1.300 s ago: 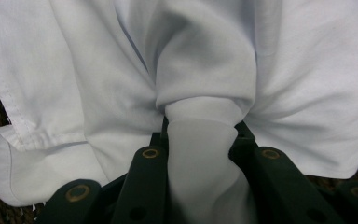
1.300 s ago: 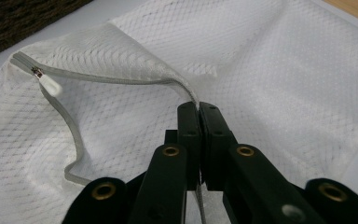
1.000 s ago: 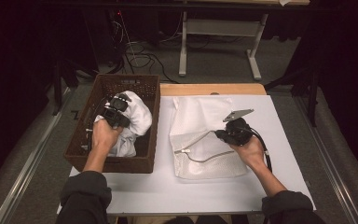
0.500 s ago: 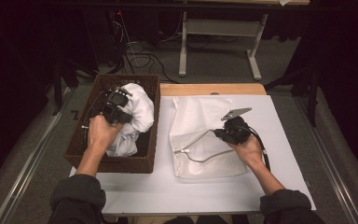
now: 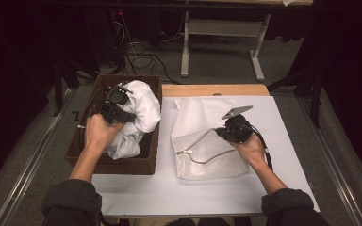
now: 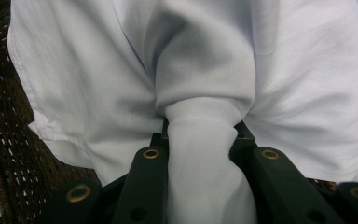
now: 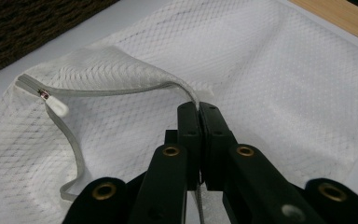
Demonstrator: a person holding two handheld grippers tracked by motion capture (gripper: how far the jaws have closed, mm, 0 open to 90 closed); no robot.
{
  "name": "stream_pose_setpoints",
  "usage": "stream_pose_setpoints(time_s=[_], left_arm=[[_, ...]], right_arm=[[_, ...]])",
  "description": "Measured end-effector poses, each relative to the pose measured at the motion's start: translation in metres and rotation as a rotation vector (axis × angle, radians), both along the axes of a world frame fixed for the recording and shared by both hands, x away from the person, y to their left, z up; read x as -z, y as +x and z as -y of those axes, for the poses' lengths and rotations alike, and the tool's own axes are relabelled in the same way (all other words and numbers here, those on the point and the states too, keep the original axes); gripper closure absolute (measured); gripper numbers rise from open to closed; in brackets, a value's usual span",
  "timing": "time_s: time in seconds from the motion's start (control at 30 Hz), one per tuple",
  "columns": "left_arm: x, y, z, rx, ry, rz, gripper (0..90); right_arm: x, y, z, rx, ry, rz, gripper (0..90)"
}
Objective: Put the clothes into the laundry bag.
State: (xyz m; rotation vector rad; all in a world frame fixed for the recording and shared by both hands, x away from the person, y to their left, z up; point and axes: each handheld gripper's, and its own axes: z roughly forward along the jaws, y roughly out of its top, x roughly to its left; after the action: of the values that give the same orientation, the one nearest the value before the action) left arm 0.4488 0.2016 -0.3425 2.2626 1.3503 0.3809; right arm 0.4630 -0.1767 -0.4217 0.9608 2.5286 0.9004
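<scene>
The table (image 5: 226,193) carried a brown wicker basket (image 5: 148,162) at its left end. Just right of the basket lay a white mesh bag (image 5: 202,117), flat, its zipper (image 7: 98,92) open. A white cloth (image 5: 143,110) bulged out of the basket, above its rim. The left gripper (image 5: 122,115), over the basket, was clenched on a bunched fold of that cloth (image 6: 200,154). The right gripper (image 5: 221,134), further right of the basket, pinched the bag's zipper edge and held it raised off the bag.
</scene>
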Motion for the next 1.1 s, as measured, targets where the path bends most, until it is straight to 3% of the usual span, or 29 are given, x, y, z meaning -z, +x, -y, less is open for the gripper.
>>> stream_pose_setpoints(time_s=[0.13,0.63,0.9,0.97,1.1], left_arm=[[-0.006,-0.003,0.007,0.035,-0.026,-0.015,75.0],[-0.025,-0.019,0.026,0.112,-0.064,-0.003,75.0],[-0.035,-0.03,0.046,0.174,-0.063,0.011,75.0],[-0.038,-0.032,0.051,0.197,-0.088,0.005,75.0],[-0.04,-0.034,0.058,0.215,-0.087,0.004,75.0]], right_arm=[[-0.001,-0.001,0.001,0.0,0.0,0.001,89.2],[-0.001,0.0,0.002,0.002,0.003,0.0,89.3],[-0.003,0.0,0.004,0.008,0.011,-0.003,89.3],[-0.003,0.001,0.005,0.01,0.014,-0.002,89.2],[-0.004,0.0,0.006,0.009,0.015,0.001,89.3]])
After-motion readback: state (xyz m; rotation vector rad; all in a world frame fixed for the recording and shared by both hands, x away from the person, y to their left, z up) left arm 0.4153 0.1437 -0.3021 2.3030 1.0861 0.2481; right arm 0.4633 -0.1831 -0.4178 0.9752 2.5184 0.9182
